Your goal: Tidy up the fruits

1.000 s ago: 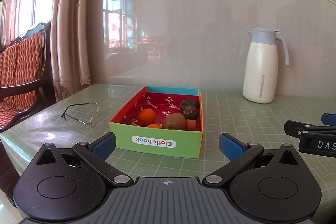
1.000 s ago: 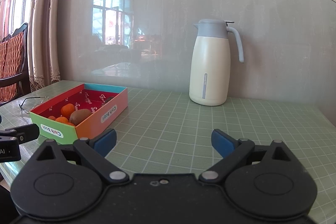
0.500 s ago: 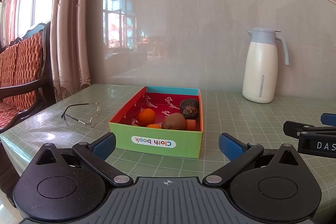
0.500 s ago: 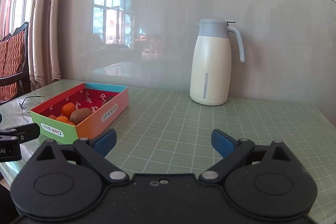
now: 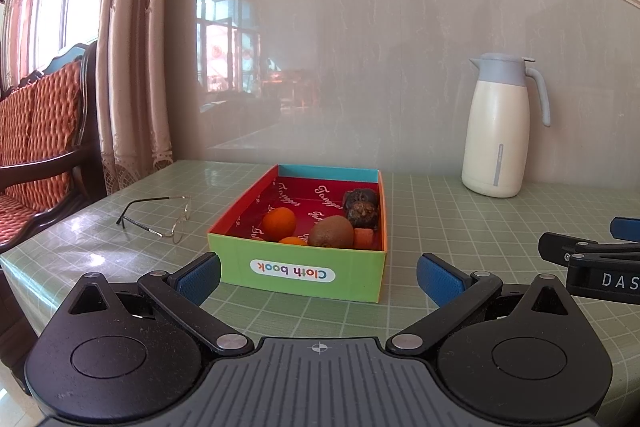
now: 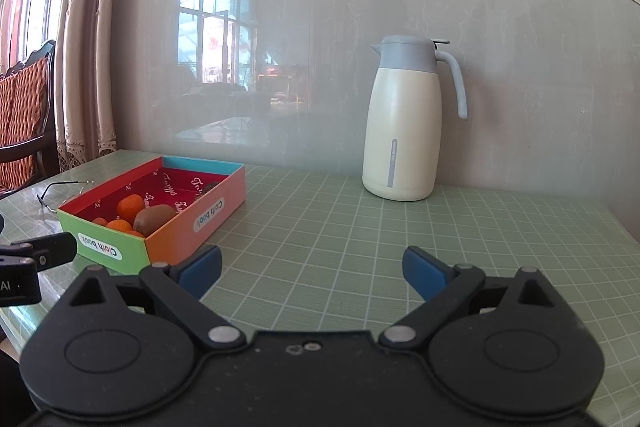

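A colourful cardboard box (image 5: 296,273) labelled "Cloth book" sits on the green checked table, straight ahead in the left wrist view. Inside lie an orange (image 5: 279,223), a second small orange (image 5: 293,240), a kiwi (image 5: 331,231), a dark wrinkled fruit (image 5: 362,209) and a small orange-red piece (image 5: 363,238). My left gripper (image 5: 319,277) is open just in front of the box, holding nothing. My right gripper (image 6: 311,267) is open and empty over bare table, with the box (image 6: 192,219) to its left. Each gripper shows at the edge of the other's view.
A cream thermos jug (image 6: 404,123) with a grey lid stands at the back by the wall. Wire-framed glasses (image 5: 160,217) lie left of the box. A wooden chair (image 5: 36,131) with an orange cushion and curtains are beyond the table's left edge.
Almost nothing differs. The right wrist view has drifted slightly, so the jug sits a touch further right; both grippers stay open.
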Demonstrator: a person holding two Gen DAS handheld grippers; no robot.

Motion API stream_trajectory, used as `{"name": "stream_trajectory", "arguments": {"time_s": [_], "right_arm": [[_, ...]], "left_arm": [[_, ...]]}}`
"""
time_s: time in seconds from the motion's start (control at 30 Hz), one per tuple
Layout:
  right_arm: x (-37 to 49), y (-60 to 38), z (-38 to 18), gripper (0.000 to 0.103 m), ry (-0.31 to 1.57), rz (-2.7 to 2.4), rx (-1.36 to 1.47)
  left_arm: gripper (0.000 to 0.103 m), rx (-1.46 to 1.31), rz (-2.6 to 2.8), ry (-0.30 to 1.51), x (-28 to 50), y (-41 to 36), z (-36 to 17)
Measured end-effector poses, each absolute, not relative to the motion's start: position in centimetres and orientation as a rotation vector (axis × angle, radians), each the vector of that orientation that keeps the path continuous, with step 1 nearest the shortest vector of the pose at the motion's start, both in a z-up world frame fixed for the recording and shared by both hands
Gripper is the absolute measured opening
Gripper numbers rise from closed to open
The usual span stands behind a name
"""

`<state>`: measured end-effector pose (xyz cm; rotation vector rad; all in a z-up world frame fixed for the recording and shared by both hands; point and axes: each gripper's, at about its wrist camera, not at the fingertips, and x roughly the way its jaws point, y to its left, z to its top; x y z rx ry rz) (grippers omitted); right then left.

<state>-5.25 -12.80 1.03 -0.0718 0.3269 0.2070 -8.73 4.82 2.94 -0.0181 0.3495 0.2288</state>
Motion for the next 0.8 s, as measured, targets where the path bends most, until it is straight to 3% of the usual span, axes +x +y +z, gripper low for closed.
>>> {"name": "stream_trajectory", "arguments": {"time_s": [0.8], "right_arm": [[-5.19, -12.78, 1.01, 0.097, 0.326, 0.209, -0.074]], "left_arm": [[0.103, -0.022, 0.208, 0.335, -8.81, 4.81, 3.08]]}}
